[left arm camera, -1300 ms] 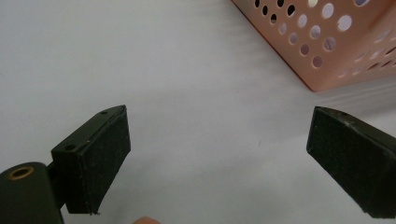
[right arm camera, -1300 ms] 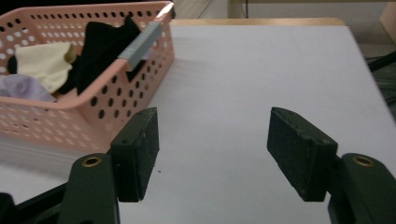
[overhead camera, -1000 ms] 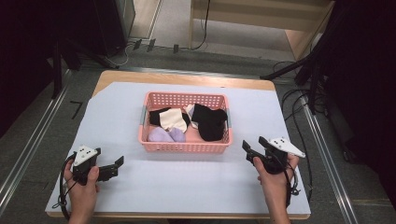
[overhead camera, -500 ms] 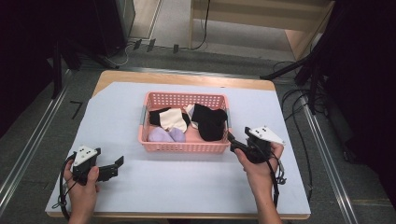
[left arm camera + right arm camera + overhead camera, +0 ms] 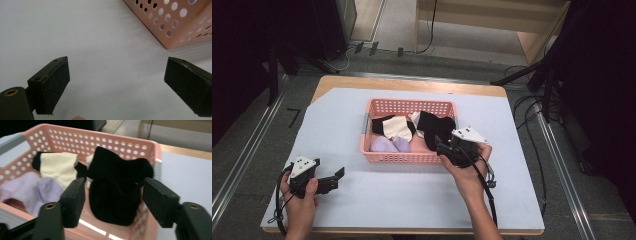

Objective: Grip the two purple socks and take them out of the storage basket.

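Observation:
A pink perforated basket (image 5: pixel 407 105) stands mid-table and holds a black sock (image 5: pixel 434 125), a cream sock (image 5: pixel 397 129) and a lilac sock (image 5: pixel 384 145). My right gripper (image 5: pixel 441 144) hovers at the basket's near right corner. In the right gripper view its jaws (image 5: pixel 115 182) have just been closing. The black sock (image 5: pixel 115 195) lies between them, and the pads do not press on it. The cream sock (image 5: pixel 58 166) and lilac sock (image 5: pixel 25 187) lie to its left. My left gripper (image 5: pixel 336 179) rests open and empty at the near left, above the white sheet (image 5: pixel 117 67).
The white sheet (image 5: pixel 412 195) covers the wooden table, with bare room in front of the basket. The basket's corner (image 5: pixel 175 20) shows at the upper right of the left gripper view. Cables and dark stands (image 5: pixel 532 80) lie beyond the table's right edge.
My right hand has moved left and forward from the table's right side to the basket's near right corner, over the black sock. The left hand has stayed put.

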